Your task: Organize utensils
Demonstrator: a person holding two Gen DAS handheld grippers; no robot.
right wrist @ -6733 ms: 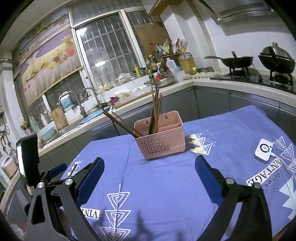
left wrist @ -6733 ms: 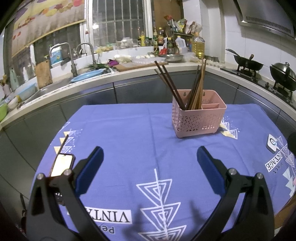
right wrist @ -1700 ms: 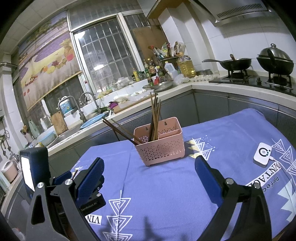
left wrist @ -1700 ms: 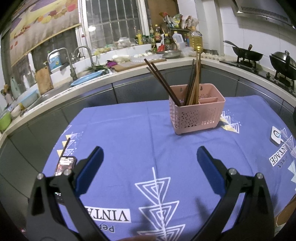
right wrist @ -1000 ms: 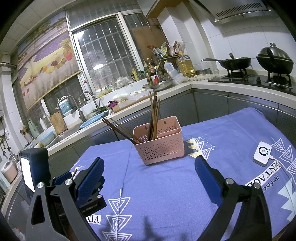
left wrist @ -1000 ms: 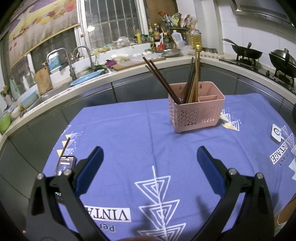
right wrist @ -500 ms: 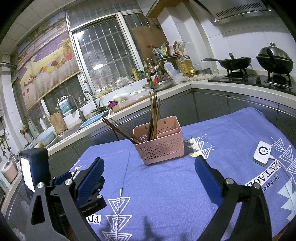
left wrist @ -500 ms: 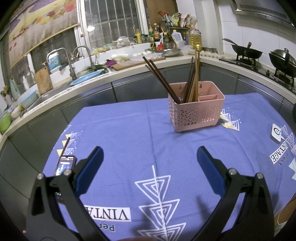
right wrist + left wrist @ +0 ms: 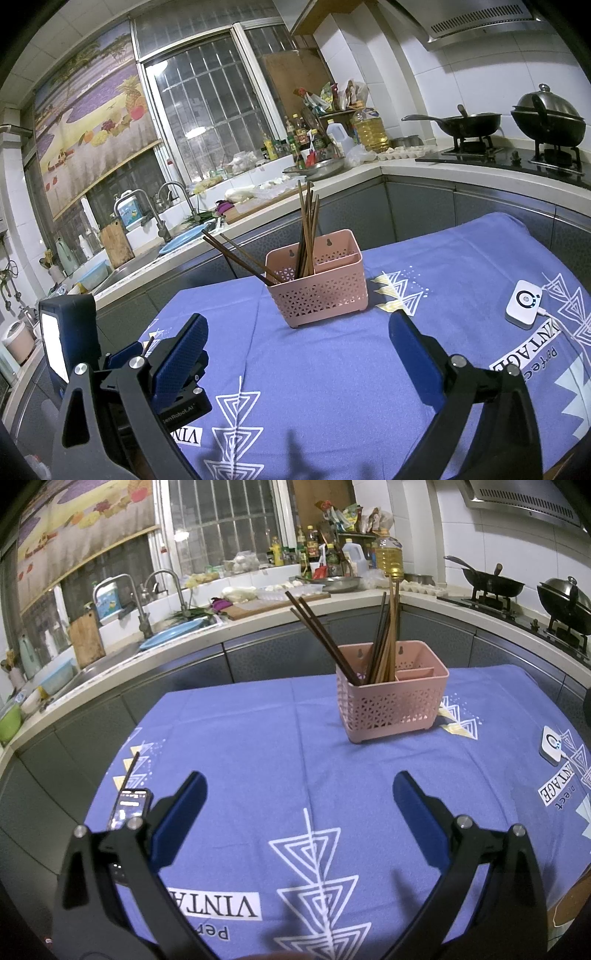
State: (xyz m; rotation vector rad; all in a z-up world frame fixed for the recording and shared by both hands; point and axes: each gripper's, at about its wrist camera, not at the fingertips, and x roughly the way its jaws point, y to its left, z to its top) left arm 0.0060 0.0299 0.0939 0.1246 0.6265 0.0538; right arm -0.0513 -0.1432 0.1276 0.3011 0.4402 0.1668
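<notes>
A pink perforated utensil basket (image 9: 391,709) stands on the blue tablecloth past the table's middle. Several chopsticks (image 9: 384,642) stand in its left compartment, and two dark ones (image 9: 321,635) lean out to the left. A single dark chopstick (image 9: 131,766) lies on the cloth at the far left. My left gripper (image 9: 299,786) hovers open over the near cloth and holds nothing. The right wrist view shows the same basket (image 9: 321,291) and chopsticks (image 9: 306,229). My right gripper (image 9: 297,325) is open and empty, short of the basket.
A lit phone (image 9: 129,808) lies by the left fingertip. A small white device (image 9: 552,746) with a cable sits at the cloth's right edge. The left tool's body (image 9: 70,332) fills the right view's lower left. A counter with sink, bottles and woks rings the table.
Nothing has visibly changed over the last second. Both grippers hover open in the same places, and the basket and the chopsticks stand as before.
</notes>
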